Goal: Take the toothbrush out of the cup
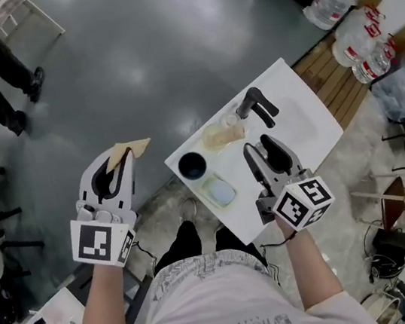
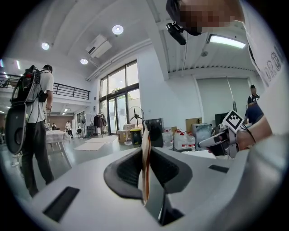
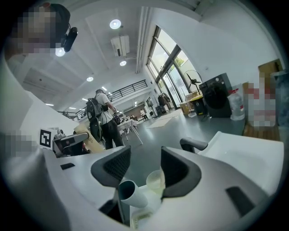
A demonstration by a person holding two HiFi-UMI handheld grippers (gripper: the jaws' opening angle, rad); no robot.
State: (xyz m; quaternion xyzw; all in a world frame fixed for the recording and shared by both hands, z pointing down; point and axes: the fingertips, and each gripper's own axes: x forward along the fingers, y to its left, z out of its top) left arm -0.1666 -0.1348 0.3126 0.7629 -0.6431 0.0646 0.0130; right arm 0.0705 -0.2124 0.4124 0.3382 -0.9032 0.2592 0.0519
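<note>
The left gripper (image 1: pixel 122 159) is off to the side of the white table (image 1: pixel 309 114), out over the floor. Its jaws are pinched on a thin, flat tan thing (image 1: pixel 130 147). I cannot tell what that thing is.

The dark cup (image 1: pixel 192 166) stands on the table near its left corner. From above it looks empty, and I see no toothbrush in it or anywhere on the table. Just beside the cup lies a pale green thing (image 1: pixel 220 190), and a clear cup (image 1: pixel 221 136) sits a bit further back.

The right gripper (image 1: pixel 260 148) hangs over the table, near the cups. Its jaws are wide apart and hold nothing.

So I think the cup may already be emptied, but I cannot be sure where the toothbrush is.
</note>
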